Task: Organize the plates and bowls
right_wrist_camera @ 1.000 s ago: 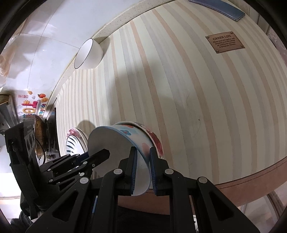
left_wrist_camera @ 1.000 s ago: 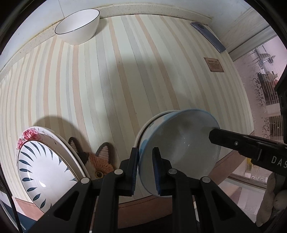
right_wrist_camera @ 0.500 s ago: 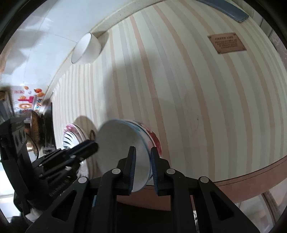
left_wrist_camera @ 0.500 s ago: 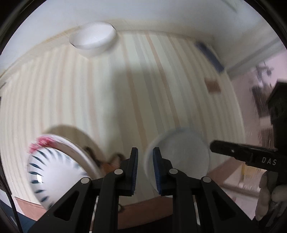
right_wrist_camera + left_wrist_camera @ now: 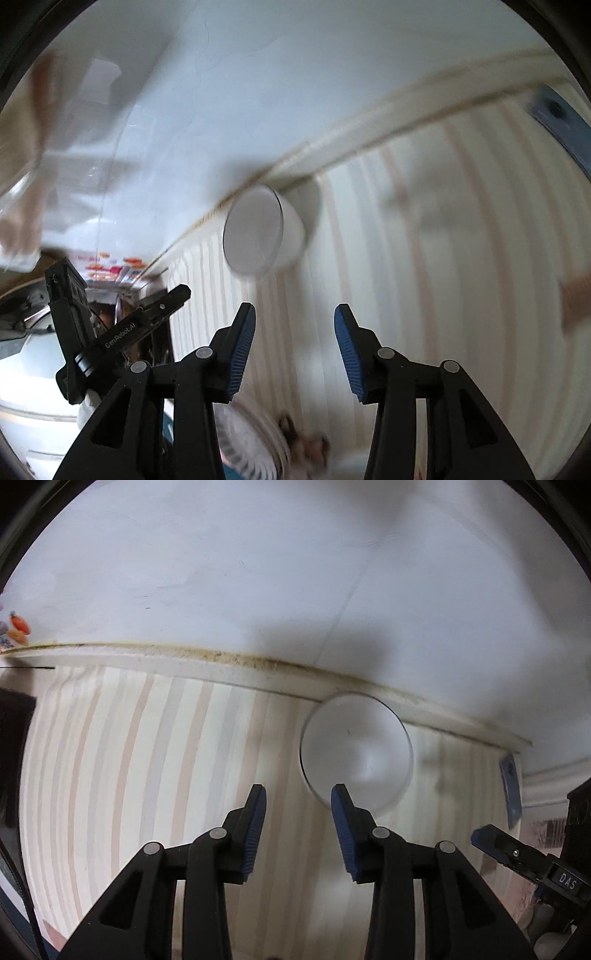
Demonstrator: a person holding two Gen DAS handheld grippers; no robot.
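left gripper (image 5: 297, 794): my jaws opening, nothing between
right gripper (image 5: 293, 314): same, empty
round white ceramic bowl (image 5: 356, 753): blurred ahead
blue-patterned plate (image 5: 247, 446): cut off, smeared

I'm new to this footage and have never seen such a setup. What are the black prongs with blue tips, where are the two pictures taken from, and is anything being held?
No robot arm is involved: a person holds a two-finger gripper in each hand, and a fisheye camera on each one looks forward along its fingers. That is why black prongs with blue pads fill the bottom of both pictures.

One picture is from the left gripper, the other from the right gripper. Each also catches the other gripper at its edge.

Both look at a striped tablecloth that runs up to a white wall. A white bowl stands near that wall. In the right view, a blurred plate with dark markings lies at the bottom.

Nothing is held: both sets of jaws are opening, with nothing between them.
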